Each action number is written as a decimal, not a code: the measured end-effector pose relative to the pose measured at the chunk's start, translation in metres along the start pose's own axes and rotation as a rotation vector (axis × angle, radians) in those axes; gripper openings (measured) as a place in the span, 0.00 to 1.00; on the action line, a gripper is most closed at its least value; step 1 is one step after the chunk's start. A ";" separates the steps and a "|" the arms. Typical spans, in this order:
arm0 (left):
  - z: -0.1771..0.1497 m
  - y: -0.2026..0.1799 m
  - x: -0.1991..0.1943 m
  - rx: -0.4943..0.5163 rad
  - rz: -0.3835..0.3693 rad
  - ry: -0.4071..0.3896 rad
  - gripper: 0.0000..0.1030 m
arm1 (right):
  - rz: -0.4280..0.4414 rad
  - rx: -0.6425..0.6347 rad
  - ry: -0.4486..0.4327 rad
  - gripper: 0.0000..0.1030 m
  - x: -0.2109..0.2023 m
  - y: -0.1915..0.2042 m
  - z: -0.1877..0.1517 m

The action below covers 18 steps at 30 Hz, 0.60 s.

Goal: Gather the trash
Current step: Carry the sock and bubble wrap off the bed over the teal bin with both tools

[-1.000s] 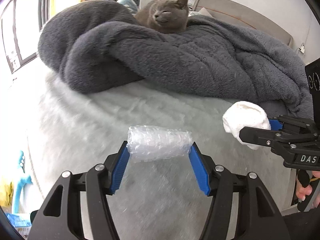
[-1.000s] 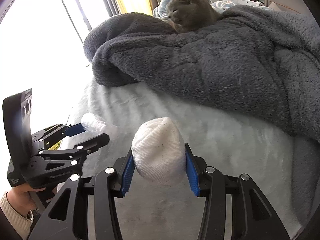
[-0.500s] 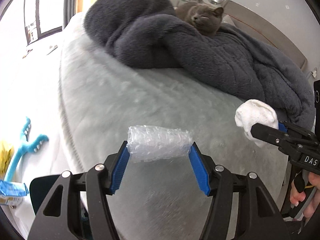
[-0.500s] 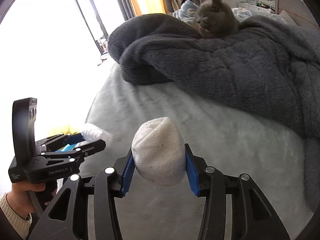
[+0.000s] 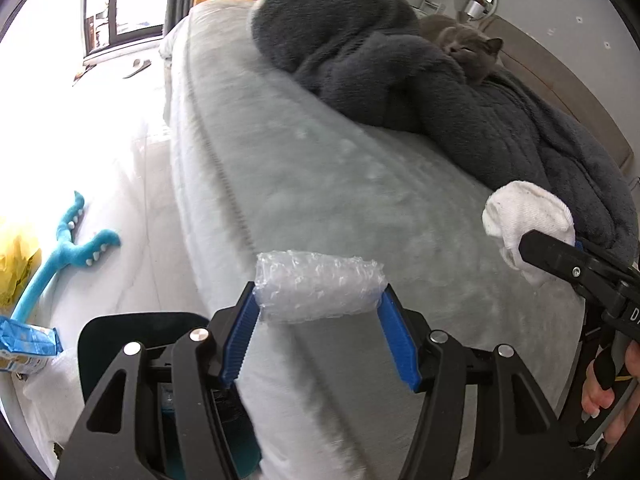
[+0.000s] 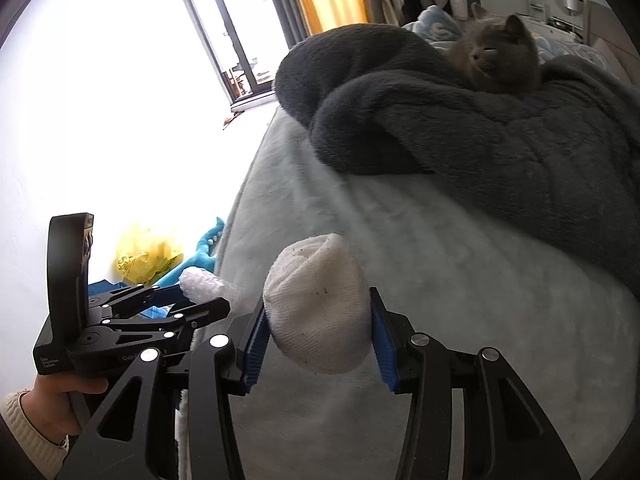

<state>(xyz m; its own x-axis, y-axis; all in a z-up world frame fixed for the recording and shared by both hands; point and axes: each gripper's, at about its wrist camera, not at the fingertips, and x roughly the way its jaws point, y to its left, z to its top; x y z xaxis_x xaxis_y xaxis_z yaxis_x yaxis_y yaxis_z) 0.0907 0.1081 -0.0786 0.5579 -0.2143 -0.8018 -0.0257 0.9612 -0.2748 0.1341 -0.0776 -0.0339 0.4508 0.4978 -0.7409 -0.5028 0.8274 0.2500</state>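
Note:
My left gripper (image 5: 320, 312) is shut on a roll of clear bubble wrap (image 5: 320, 286) and holds it above the left edge of the bed. My right gripper (image 6: 318, 328) is shut on a balled white sock (image 6: 318, 316) above the pale bed cover. The sock also shows in the left wrist view (image 5: 528, 220), at the right. The bubble wrap also shows in the right wrist view (image 6: 200, 282), at the lower left. A dark bin (image 5: 132, 336) sits on the floor beside the bed, partly hidden behind my left gripper.
A grey cat (image 6: 500, 60) lies on a dark grey blanket (image 5: 400, 80) at the far side of the bed (image 5: 320, 184). On the floor lie a blue toy (image 5: 64, 248), a yellow bag (image 6: 146, 254) and a blue packet (image 5: 28, 344).
Both grippers have swung left toward the bed's edge, still holding their items. The floor, the toy and the dark bin have come into view.

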 end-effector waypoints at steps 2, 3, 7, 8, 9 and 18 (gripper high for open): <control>-0.001 0.009 -0.002 -0.010 0.012 0.004 0.61 | 0.013 -0.012 0.006 0.46 0.005 0.010 0.001; -0.001 0.013 -0.003 -0.014 0.018 0.006 0.61 | 0.019 -0.019 0.008 0.46 0.008 0.015 0.003; -0.005 0.037 -0.009 -0.045 0.041 0.015 0.61 | 0.046 -0.053 0.007 0.46 0.019 0.039 0.007; -0.006 0.041 -0.010 -0.050 0.048 0.018 0.61 | 0.053 -0.061 0.008 0.46 0.021 0.045 0.009; -0.007 0.046 -0.010 -0.055 0.056 0.022 0.61 | 0.059 -0.066 0.008 0.46 0.024 0.049 0.010; -0.023 0.092 -0.014 -0.103 0.115 0.081 0.61 | 0.114 -0.122 0.030 0.46 0.055 0.097 0.016</control>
<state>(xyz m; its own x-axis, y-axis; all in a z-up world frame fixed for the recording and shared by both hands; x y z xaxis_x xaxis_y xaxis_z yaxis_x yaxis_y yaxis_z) 0.0612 0.1955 -0.1045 0.4773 -0.1213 -0.8703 -0.1728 0.9581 -0.2284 0.1220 0.0338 -0.0403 0.3643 0.5769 -0.7311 -0.6362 0.7274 0.2569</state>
